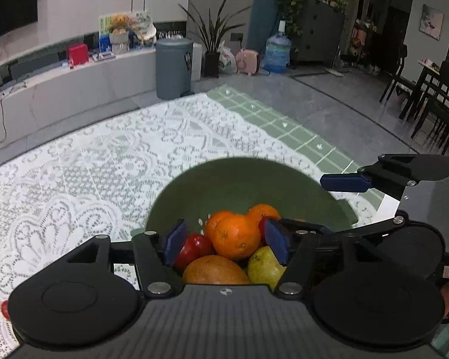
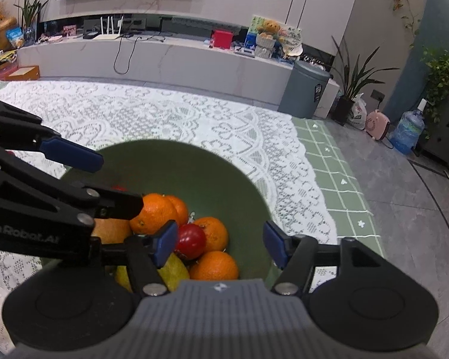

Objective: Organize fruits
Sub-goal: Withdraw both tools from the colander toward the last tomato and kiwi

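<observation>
A green bowl [image 1: 239,179] [image 2: 194,167] on the lace-covered table holds a pile of fruit. It contains several oranges [image 1: 236,236] [image 2: 214,266], a red apple [image 1: 194,248] [image 2: 190,240], a yellow-green pear [image 1: 263,266] [image 2: 173,272] and a large orange-yellow fruit [image 1: 214,270] [image 2: 110,230]. My left gripper [image 1: 226,240] [image 2: 104,179] hangs open over the pile, blue pads either side of the top orange without pressing it. My right gripper [image 2: 220,246] [image 1: 320,203] stands open over the bowl's right half, with nothing between its pads.
A white lace cloth [image 2: 164,113] covers the table, and a green checked cloth [image 2: 338,185] shows at its right edge. A small red object [image 1: 4,309] lies on the lace at the far left. Beyond the table stand a grey bin [image 1: 173,68], plants and a low TV shelf.
</observation>
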Motion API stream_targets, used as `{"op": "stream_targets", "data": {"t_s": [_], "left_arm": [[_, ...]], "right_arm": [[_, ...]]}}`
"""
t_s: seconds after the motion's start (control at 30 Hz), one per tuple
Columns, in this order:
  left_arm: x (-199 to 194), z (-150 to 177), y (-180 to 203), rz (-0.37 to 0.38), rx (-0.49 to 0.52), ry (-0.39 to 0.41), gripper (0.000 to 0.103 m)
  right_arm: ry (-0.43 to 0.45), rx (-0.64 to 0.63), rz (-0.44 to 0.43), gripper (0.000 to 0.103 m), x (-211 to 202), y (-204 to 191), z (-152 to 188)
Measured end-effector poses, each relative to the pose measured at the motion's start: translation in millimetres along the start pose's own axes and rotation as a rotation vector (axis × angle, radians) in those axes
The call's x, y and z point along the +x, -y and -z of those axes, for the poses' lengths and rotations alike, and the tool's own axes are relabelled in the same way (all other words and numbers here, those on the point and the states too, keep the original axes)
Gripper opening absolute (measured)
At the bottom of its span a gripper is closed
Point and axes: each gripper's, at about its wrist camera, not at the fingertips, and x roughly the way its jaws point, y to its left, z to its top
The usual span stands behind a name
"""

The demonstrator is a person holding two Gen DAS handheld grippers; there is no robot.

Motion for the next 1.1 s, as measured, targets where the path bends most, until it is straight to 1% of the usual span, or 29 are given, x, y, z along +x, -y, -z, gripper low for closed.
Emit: {"op": "stream_targets", "data": {"t_s": [0.03, 0.13, 0.23, 0.37, 0.5, 0.67, 0.83, 0.93, 1.1], "left_arm": [[-5, 0, 0, -0.004, 0.0, 0.014, 0.072], [-17, 0, 1, -0.022, -0.006, 0.051, 0.073], [-31, 2, -2, -0.039, -0.021, 0.084, 0.073], [-51, 7, -7, -0.078, -0.029, 0.124, 0.073], [-72, 13, -13, -0.137, -0.016, 0.171, 0.074], [-94, 22, -23, -0.205, -0.015, 0.211, 0.074], [-110, 38, -39, -0.244, -0.055, 0.211, 0.075], [-116, 49, -50, -0.271, -0.076, 0.198, 0.075], [-122, 69, -69, -0.323, -0.096, 0.165, 0.075]], "right_arm": [[0.01, 0.007, 0.002, 0.065, -4, 0, -1], [0.041, 0.04, 0.009, 0.074, -16, 0, -3], [0.072, 0.085, 0.008, 0.078, -28, -4, -4], [0.111, 0.107, 0.002, 0.08, -41, -17, -2], [0.155, 0.129, 0.013, 0.081, -53, -31, 0], [0.211, 0.166, -0.009, 0.084, -65, -51, 5], [0.237, 0.155, -0.051, 0.086, -72, -75, 9], [0.241, 0.143, -0.083, 0.089, -72, -87, 11], [0.231, 0.114, -0.131, 0.089, -69, -109, 15]]}}
